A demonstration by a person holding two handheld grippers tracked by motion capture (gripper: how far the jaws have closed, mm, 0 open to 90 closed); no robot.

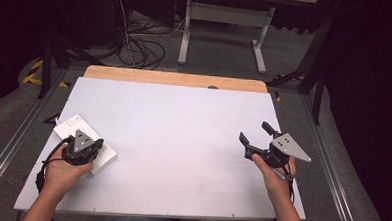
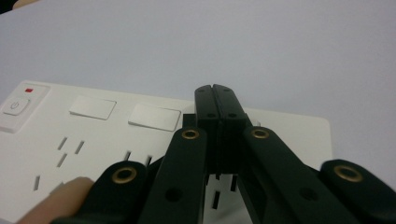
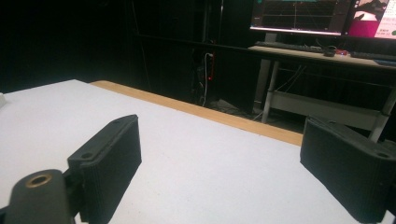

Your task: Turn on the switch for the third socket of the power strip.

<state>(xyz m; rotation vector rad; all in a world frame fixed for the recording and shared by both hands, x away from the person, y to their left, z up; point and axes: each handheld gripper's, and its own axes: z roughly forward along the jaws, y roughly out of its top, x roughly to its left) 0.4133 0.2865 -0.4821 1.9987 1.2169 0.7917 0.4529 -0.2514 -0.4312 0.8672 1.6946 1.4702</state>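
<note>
- White hard plastic: power strip (image 1: 68, 127) lying flat near the left edge of the worktop (image 1: 182, 140), under the left claw (image 2: 215, 100).
- Likely light, rigid and smooth-faced, so prone to sliding when pushed; best taken across a thin side edge, not the flat top.
- Left claw pressed together, pinching nothing, tips low over the socket face beside the two blank covers.
- Right claw (image 1: 253, 136) spread wide, held above bare worktop, well apart from the strip.
- Power button (image 2: 15, 106) at one end, worth avoiding.
</note>
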